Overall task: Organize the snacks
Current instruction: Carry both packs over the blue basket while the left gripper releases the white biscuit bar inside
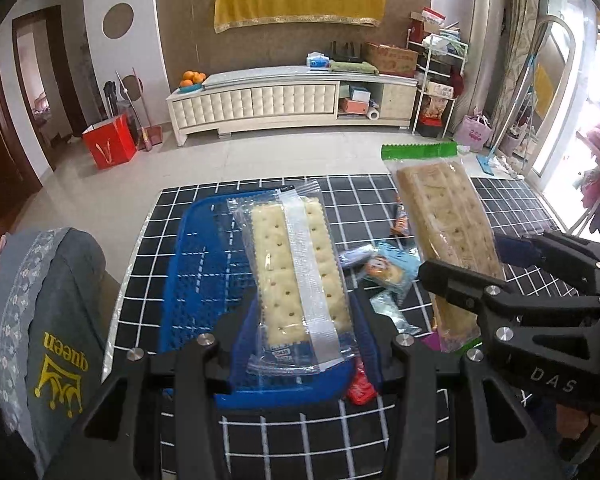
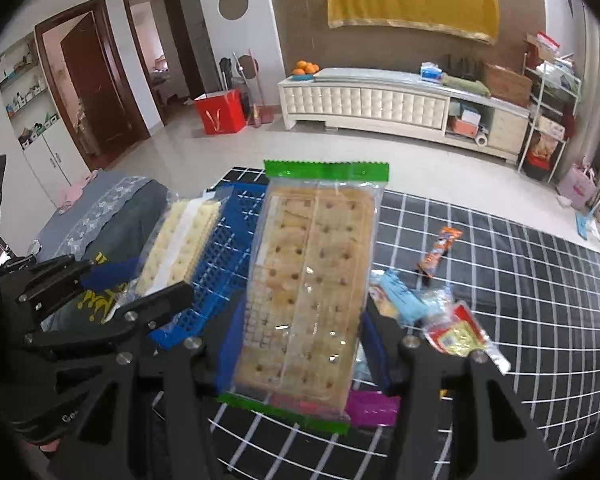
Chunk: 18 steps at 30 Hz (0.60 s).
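In the left wrist view, the left gripper (image 1: 300, 332) was partly closed on a clear-wrapped pack of pale crackers (image 1: 296, 264), blue pads pressing its lower sides, so the pack stood lifted above a blue mesh basket (image 1: 196, 264) on the black grid-patterned tablecloth (image 1: 380, 196). What the basket held could not be told, since the pack hid most of its floor. At three o'clock the right gripper (image 1: 476, 272) held a green-edged cracker pack (image 1: 448, 216) up over the cloth. Between the two packs, small loose snacks (image 1: 384, 272) lay on the cloth outside the basket, and a red packet (image 1: 360, 388) lay just beside the basket's near corner. In the right wrist view, the right gripper (image 2: 300, 344) was about half open yet pressed on the green-edged pack (image 2: 312, 280), held upright. At nine o'clock the left gripper (image 2: 112, 288) carried the pale crackers (image 2: 180, 240) over the basket (image 2: 224, 252). At three o'clock an orange bar (image 2: 440, 250), a light blue packet (image 2: 400, 296) and a red-and-yellow packet (image 2: 460, 332) lay on the cloth (image 2: 520, 280).
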{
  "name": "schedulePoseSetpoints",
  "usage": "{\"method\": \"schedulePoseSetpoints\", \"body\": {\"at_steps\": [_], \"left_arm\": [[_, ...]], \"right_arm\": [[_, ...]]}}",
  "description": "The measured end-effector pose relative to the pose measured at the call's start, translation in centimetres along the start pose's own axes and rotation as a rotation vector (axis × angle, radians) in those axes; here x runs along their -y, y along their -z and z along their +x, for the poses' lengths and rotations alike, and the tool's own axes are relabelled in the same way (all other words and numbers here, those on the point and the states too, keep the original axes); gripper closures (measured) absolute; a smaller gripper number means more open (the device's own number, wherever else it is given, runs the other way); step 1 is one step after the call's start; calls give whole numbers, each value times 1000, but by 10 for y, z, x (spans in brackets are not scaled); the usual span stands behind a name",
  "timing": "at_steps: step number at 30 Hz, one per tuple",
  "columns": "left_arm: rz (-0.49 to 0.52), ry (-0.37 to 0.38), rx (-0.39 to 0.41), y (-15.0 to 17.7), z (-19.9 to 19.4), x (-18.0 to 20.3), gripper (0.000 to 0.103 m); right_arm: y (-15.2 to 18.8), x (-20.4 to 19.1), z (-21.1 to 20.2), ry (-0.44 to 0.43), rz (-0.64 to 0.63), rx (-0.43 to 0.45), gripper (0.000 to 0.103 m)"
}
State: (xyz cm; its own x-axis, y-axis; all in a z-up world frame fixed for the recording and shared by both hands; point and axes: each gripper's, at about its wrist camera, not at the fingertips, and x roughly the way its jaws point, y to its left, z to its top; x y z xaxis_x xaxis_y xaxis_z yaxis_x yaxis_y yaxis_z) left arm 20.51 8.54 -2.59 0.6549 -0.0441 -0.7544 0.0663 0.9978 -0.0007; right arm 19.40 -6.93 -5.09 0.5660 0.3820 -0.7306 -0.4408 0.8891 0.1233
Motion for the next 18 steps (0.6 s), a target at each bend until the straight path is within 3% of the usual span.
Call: {"method": "schedulePoseSetpoints", "body": {"at_steps": [5, 18], "left_arm": [[14, 13, -36, -13, 23, -25, 60], [-4, 48, -106, -29, 89, -66, 60]], "right_arm": [[-9, -4, 32, -39, 42, -55, 45], [-31, -19, 90, -16, 43, -126, 45]]}}
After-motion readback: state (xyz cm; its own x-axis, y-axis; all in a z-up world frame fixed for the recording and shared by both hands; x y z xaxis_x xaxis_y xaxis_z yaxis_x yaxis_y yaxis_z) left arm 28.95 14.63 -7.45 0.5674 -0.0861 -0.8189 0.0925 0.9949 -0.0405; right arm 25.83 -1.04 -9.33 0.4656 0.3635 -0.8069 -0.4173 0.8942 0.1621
